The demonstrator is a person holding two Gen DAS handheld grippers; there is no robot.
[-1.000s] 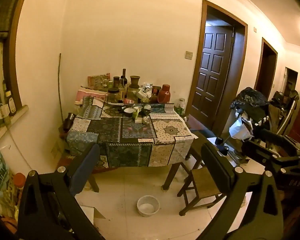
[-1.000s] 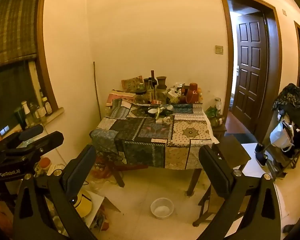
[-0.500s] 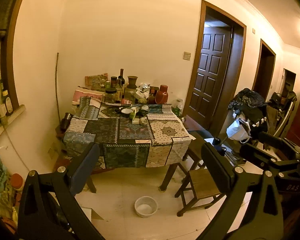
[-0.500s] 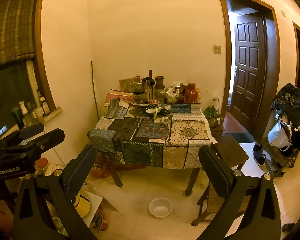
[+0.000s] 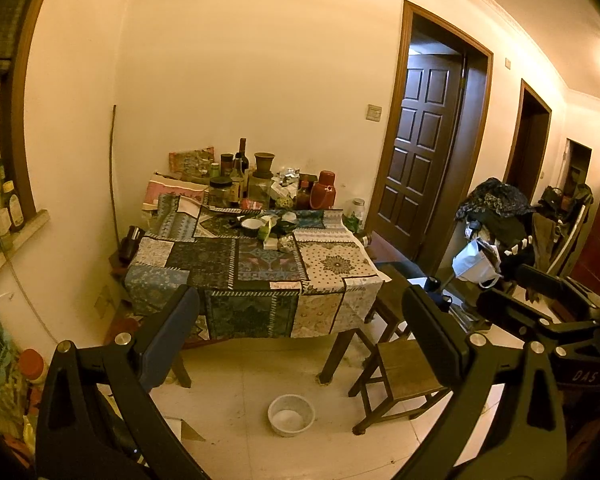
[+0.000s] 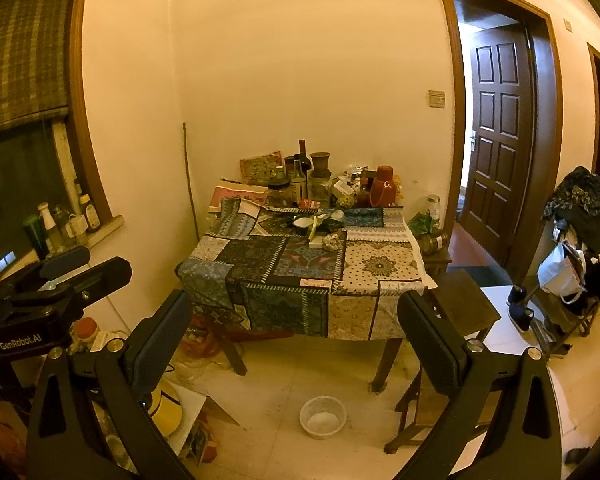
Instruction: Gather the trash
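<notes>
A table under a patchwork cloth stands against the far wall. Near its middle lie small scraps: a crumpled wad, a pale flat piece and a green wrapper beside a white bowl. My left gripper is open and empty, well short of the table. My right gripper is open and empty too. Each gripper shows at the edge of the other's view.
Bottles, jars and a red thermos crowd the table's back. A white basin sits on the floor in front. A wooden stool stands right of the table. Clutter lies at the left wall, a clothes rack at right.
Both grippers have drifted slightly, with the table shifting a little left in both views. Both jaws stay open and empty.
</notes>
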